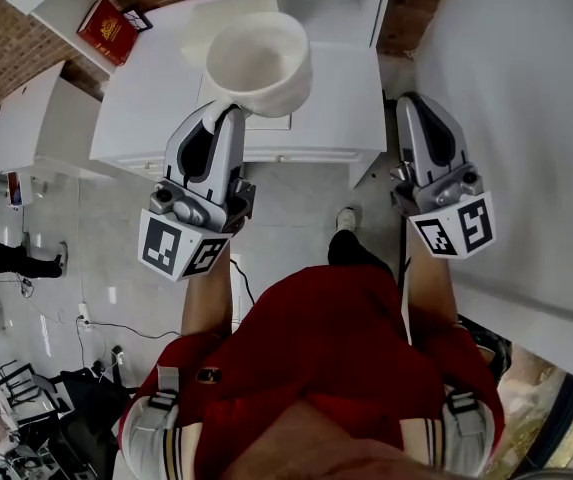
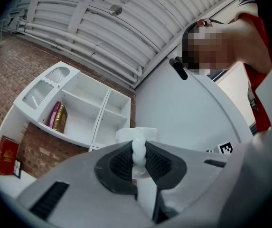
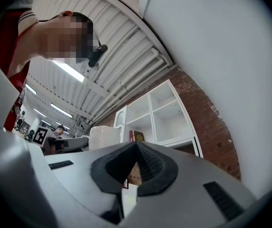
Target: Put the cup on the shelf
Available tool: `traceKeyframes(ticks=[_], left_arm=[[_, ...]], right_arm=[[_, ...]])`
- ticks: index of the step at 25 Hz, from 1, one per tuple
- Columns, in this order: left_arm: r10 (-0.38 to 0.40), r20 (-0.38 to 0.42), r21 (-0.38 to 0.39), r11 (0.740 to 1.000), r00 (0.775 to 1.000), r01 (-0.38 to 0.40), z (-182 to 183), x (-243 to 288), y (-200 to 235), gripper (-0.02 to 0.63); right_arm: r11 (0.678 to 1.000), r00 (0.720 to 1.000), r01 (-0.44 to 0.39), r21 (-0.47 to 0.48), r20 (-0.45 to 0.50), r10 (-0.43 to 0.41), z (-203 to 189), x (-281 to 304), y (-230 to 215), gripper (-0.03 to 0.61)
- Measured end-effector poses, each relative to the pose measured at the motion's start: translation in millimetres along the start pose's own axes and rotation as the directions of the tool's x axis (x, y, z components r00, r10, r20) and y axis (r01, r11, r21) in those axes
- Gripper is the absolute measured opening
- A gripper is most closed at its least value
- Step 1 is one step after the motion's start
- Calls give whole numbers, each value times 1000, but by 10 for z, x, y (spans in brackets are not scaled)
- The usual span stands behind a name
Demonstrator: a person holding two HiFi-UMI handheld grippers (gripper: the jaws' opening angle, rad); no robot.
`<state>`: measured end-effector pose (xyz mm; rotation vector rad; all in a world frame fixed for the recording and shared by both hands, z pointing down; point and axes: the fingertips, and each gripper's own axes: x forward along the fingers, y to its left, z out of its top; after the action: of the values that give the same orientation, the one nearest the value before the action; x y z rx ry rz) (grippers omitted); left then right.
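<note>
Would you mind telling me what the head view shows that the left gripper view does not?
Only the head view: the cup's open, empty inside, the floor and the person's shoe. Only the left gripper view: the cup's handle pinched in the jaws, two books in the wall shelf, and the ceiling. Both: the left gripper holding the cup, and the red book.
</note>
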<state>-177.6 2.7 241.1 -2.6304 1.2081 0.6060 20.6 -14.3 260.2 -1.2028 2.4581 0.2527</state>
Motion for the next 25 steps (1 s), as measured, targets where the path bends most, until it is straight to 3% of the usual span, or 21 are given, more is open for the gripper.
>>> traceKeyframes(ticks=[15, 25], left_arm=[[52, 8, 46, 998, 999, -52, -417, 1415, 436, 44], [95, 12, 73, 993, 995, -95, -558, 2001, 560, 44]], right_arm=[[999, 999, -51, 6, -16, 51, -191, 698, -1424, -6], [994, 994, -107, 18, -5, 107, -214, 923, -1895, -6]])
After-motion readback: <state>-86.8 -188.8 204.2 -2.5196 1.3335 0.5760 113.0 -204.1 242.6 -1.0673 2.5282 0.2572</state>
